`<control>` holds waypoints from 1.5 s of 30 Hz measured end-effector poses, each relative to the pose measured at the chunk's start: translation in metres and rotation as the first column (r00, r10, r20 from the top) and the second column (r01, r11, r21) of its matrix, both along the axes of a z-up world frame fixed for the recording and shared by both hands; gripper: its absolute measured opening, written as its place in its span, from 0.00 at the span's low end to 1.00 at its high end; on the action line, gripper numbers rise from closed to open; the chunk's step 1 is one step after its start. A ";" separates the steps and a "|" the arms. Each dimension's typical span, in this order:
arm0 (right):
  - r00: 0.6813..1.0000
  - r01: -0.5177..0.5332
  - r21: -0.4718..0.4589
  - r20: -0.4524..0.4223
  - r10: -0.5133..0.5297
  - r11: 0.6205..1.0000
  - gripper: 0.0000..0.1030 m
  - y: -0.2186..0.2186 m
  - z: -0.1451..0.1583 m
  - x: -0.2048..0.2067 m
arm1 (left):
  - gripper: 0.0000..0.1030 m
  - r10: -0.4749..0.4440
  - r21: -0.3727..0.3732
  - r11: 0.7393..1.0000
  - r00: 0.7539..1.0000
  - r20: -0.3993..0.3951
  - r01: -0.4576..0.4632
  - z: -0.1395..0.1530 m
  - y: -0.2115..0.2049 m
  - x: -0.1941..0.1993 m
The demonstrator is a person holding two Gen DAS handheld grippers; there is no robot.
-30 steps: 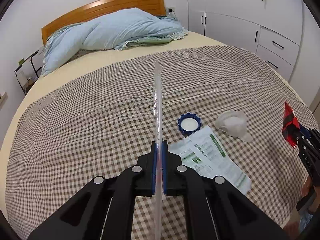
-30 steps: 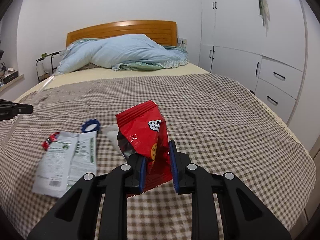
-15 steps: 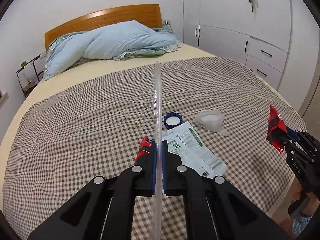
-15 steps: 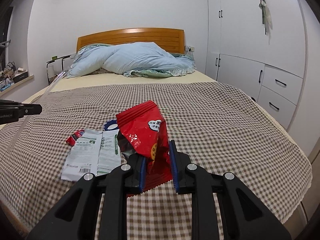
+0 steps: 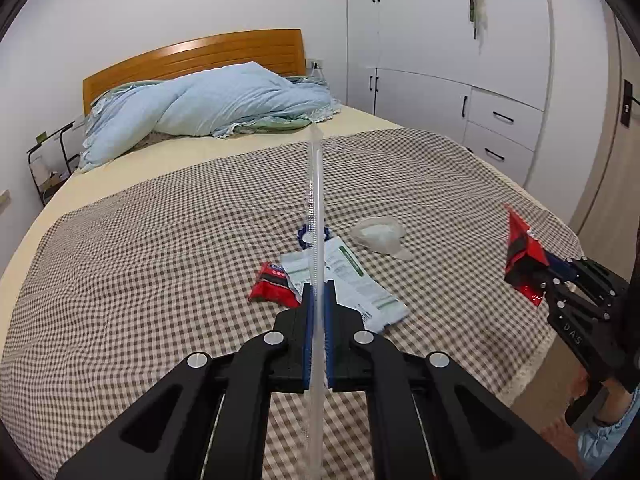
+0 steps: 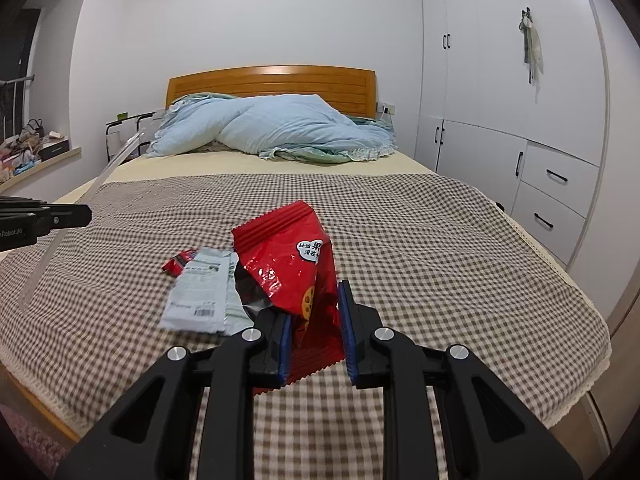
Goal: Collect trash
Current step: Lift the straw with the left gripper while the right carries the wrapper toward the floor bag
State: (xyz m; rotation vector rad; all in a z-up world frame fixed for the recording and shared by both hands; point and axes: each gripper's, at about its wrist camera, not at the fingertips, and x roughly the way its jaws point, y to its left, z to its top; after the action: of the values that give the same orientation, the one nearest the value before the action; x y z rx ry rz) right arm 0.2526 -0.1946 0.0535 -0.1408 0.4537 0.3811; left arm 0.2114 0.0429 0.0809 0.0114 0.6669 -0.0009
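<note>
My left gripper [image 5: 318,292] is shut on a long clear plastic strip [image 5: 316,200] that stands up along the view; the strip also shows in the right wrist view [image 6: 76,208]. My right gripper [image 6: 314,312] is shut on a red snack bag [image 6: 288,264], held above the foot of the bed; the bag shows at right in the left wrist view [image 5: 520,248]. On the checked blanket lie a white-green wrapper [image 5: 352,280], a small red wrapper [image 5: 272,282], a blue cap [image 5: 306,234] and a clear plastic cup [image 5: 378,236].
The bed's checked blanket [image 5: 160,260] has a blue quilt [image 5: 200,104] piled by the wooden headboard [image 6: 272,80]. White wardrobes and drawers [image 6: 520,140] stand along the right. A small rack [image 5: 48,160] stands left of the bed.
Both grippers have pulled back from the bed and risen, each holding its item. The trash on the blanket looks farther away and the small red wrapper has come into view.
</note>
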 end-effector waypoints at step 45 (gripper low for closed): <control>0.984 -0.150 -0.006 -0.099 0.149 0.989 0.20 -0.023 -0.040 -0.138 | 0.02 -0.242 -0.065 0.969 0.967 -0.082 0.237 -0.077 -0.077 -0.158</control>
State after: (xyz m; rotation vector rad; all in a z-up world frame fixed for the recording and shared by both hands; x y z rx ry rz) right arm 0.1144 -0.2172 0.0135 -0.1700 0.5446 0.5341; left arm 0.0529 -0.0342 0.0035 0.0394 0.7516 -0.2539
